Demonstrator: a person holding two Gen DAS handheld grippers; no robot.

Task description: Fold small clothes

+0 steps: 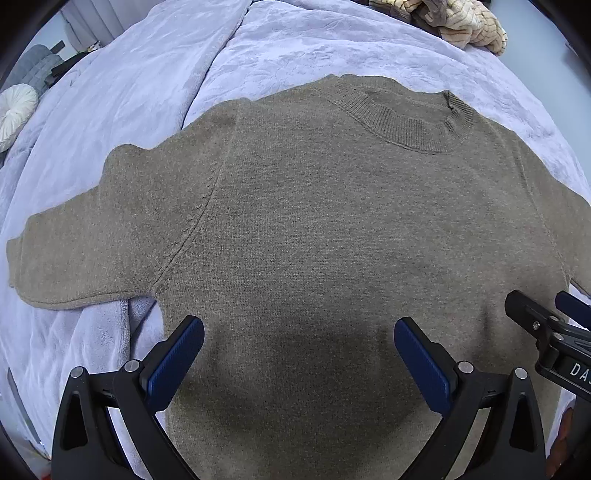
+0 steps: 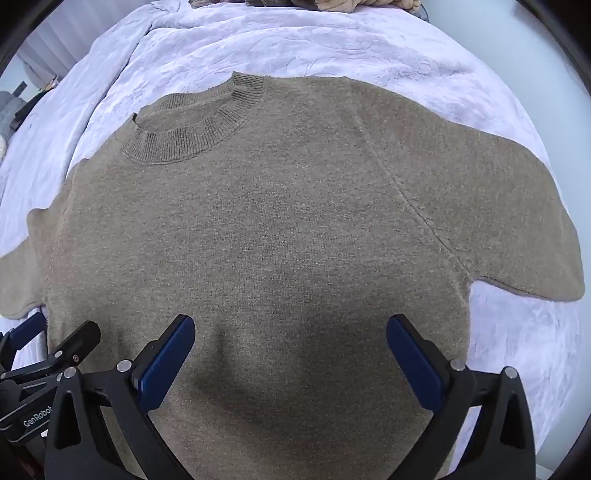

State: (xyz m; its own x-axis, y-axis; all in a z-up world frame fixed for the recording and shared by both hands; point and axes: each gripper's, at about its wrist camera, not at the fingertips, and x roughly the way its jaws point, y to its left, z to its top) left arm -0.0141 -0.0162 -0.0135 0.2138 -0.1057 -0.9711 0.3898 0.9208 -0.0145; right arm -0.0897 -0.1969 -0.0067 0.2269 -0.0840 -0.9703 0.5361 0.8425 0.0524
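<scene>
A brown short-sleeved knit sweater [image 1: 314,229] [image 2: 280,229] lies spread flat on a lavender blanket, ribbed collar [image 1: 402,118] [image 2: 188,136] at the far side, both sleeves out sideways. My left gripper [image 1: 299,336] hovers over the lower left part of its body, jaws wide apart, nothing between the blue pads. My right gripper [image 2: 291,332] hovers over the lower right part, equally open and empty. Each gripper shows at the edge of the other's view: the right gripper [image 1: 546,321] and the left gripper [image 2: 55,350]. The sweater's hem is hidden below both views.
The lavender blanket [image 1: 140,110] [image 2: 332,44] covers the bed all around the sweater. A beige patterned cloth [image 1: 465,22] is heaped at the far edge. A round white cushion [image 1: 14,114] and dark items lie off the bed at the far left.
</scene>
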